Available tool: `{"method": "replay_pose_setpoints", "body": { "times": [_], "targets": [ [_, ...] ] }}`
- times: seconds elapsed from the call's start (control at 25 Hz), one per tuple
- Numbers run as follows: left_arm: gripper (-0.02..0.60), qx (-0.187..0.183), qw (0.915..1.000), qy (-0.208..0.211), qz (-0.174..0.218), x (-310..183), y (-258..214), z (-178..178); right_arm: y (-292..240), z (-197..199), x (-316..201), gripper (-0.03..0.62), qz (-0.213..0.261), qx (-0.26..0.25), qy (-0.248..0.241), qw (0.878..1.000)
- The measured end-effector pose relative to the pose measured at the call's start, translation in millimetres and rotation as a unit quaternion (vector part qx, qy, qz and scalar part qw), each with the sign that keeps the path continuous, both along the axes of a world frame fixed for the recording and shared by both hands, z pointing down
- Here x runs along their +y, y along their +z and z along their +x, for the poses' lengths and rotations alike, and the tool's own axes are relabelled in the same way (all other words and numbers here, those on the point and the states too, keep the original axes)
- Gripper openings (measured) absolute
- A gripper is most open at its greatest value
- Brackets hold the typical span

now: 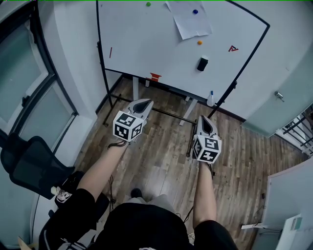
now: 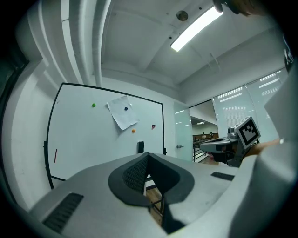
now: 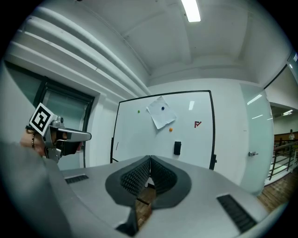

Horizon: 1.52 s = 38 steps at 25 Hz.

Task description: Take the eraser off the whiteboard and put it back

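A black eraser (image 1: 202, 64) sticks to the whiteboard (image 1: 146, 44), below an orange magnet (image 1: 199, 43); it also shows as the eraser (image 3: 177, 148) in the right gripper view and the eraser (image 2: 140, 147) in the left gripper view. Both grippers are held level, some way short of the board. My left gripper (image 1: 143, 104) has its jaws closed together with nothing between them. The right gripper (image 1: 205, 123) is also shut and empty, pointing toward the board's lower edge. Neither touches the eraser.
A paper sheet (image 1: 188, 18) hangs on the board under a blue magnet (image 1: 195, 11); a green magnet (image 1: 148, 4) and red marks are nearby. A bottle (image 1: 211, 99) stands at the board's foot. An office chair (image 1: 29, 163) sits left, a glass door (image 1: 281, 100) right.
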State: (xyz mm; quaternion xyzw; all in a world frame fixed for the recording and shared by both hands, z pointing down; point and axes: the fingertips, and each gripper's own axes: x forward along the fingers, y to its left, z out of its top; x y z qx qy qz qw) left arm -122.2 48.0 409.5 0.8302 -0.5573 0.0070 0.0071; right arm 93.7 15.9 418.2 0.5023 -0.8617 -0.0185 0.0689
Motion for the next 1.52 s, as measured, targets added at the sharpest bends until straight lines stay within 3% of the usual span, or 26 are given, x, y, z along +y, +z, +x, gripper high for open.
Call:
{"method": "replay_pose_setpoints", "body": {
  "times": [0.44, 0.8, 1.2, 1.52],
  "targets": [
    [0.015, -0.001, 1.0000, -0.006, -0.007, -48.4, 13.1, -33.8, 11.2, -36.6, -57.3, 0.023, -0.005, -0.007, -0.005, 1.000],
    [0.015, -0.013, 0.9999, -0.007, -0.008, -147.0, 15.2, -50.6, 10.6, -54.3, -158.2, 0.023, 0.000, -0.018, -0.004, 1.000],
    [0.015, -0.025, 0.9997, 0.008, -0.003, -271.0, -3.8, -38.1, -5.1, -50.0, -276.9, 0.024, 0.005, -0.023, 0.006, 1.000],
    [0.015, -0.026, 0.9995, 0.016, -0.004, -337.2, -5.7, -16.0, -3.7, -27.0, -338.0, 0.025, 0.001, -0.029, 0.022, 0.999]
  ]
}}
